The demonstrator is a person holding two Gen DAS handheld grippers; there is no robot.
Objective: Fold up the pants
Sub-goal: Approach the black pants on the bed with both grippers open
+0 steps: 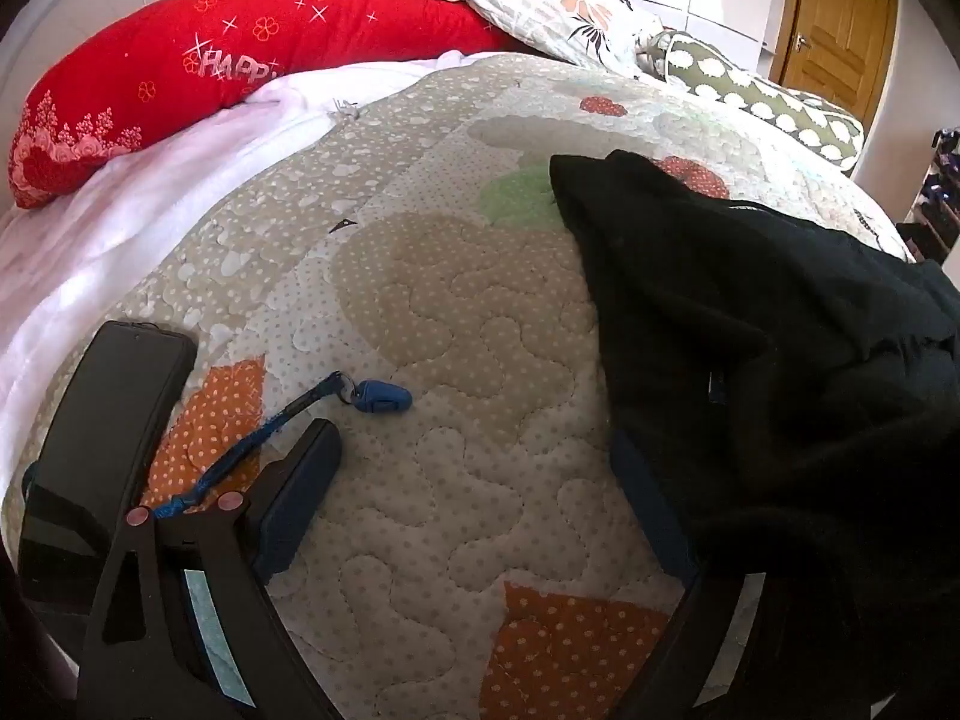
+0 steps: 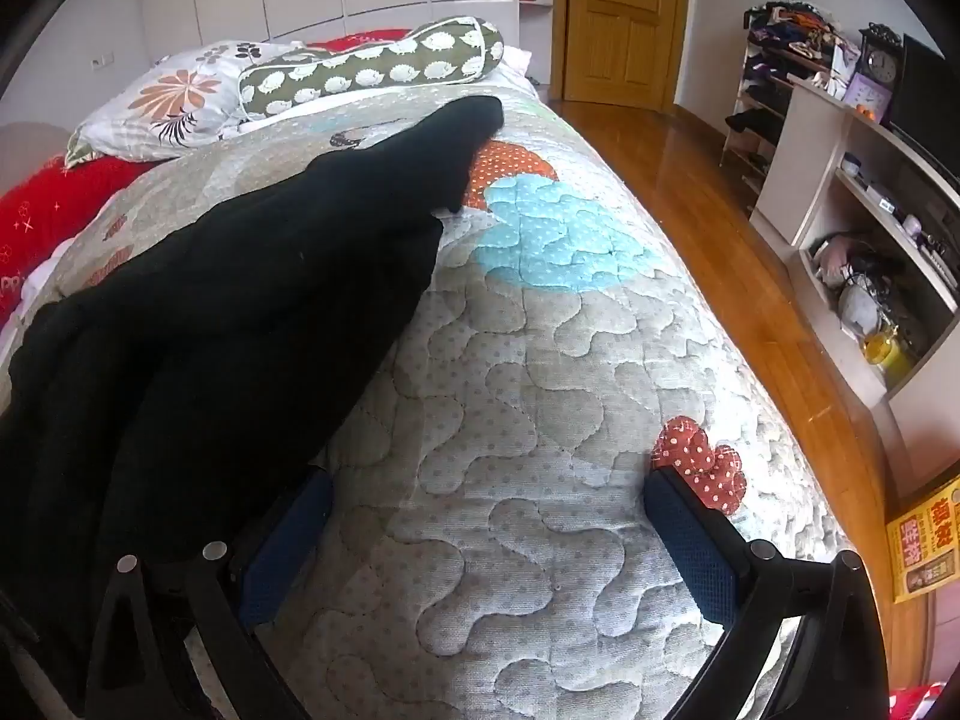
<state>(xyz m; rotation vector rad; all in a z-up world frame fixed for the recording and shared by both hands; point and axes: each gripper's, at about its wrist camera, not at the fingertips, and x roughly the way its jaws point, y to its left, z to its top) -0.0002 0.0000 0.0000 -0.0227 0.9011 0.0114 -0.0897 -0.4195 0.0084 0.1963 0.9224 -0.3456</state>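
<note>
Both grippers tilt downward over the quilt (image 2: 510,420): left gripper (image 1: 474,480) and right gripper (image 2: 489,534) spread wide, empty, flanking black pants (image 2: 240,300).

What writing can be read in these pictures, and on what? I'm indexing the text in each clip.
"HAPP", with the rest hidden: stitched on the red pillow.
Large red characters on the yellow poster by the floor: too blurred to read.
Clock on the shelf unit: numerals too small to read.
Black pants: no readable label.
</note>
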